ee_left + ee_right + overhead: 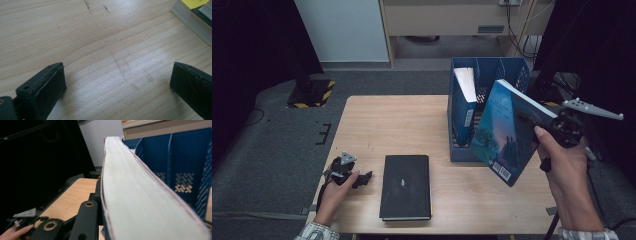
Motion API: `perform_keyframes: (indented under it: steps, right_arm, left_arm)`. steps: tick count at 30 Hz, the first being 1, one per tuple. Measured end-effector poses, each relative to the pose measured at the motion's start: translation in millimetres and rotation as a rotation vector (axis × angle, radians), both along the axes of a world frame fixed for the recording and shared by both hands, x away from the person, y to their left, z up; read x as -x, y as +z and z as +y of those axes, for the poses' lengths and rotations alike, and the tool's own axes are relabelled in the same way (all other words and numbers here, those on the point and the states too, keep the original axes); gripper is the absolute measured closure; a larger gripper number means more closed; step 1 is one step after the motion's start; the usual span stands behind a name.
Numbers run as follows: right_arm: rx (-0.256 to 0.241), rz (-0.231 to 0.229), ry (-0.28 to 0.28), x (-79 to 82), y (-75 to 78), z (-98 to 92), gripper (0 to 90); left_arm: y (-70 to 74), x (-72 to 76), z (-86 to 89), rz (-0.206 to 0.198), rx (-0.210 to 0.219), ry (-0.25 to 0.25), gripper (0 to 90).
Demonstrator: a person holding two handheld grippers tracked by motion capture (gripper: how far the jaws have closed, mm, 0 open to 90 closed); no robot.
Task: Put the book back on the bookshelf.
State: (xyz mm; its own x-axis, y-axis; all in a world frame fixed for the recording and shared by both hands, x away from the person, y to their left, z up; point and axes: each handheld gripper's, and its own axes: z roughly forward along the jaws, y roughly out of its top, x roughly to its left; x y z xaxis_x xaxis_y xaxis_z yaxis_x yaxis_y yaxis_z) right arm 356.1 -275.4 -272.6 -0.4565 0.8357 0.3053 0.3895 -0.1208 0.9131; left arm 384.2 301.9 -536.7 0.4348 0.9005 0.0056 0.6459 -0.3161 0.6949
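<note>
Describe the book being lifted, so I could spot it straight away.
Find the blue file rack at the wooden table's far right. Just in front of it, the right tongs hold a blue paperback tilted in the air. Unlike the black book lying flat or the book standing in the rack, its cover shows a night scene.

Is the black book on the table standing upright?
No, the black book lies flat on the table, cover up, beside the left claw.
</note>
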Motion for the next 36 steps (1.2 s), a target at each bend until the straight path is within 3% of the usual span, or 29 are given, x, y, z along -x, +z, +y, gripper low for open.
perform_keyframes:
  steps: [12, 20, 36]
  right_arm:
    - [0.051, 0.025, -0.096, -48.0, 3.7, -3.6, 73.7]
    - [0.061, 0.05, -0.144, -75.2, -3.2, -4.2, 73.7]
    - [0.085, 0.064, -0.168, -105.2, -11.9, 6.6, 73.8]
  left_arm:
    - [-0.4, -0.7, -0.8, -0.004, 0.006, 0.002, 0.0]
    - [-0.4, -0.6, -0.7, -0.004, 0.006, 0.001, 0.0]
    - [-0.3, -1.0, -0.7, -0.003, 0.006, 0.0, 0.0]
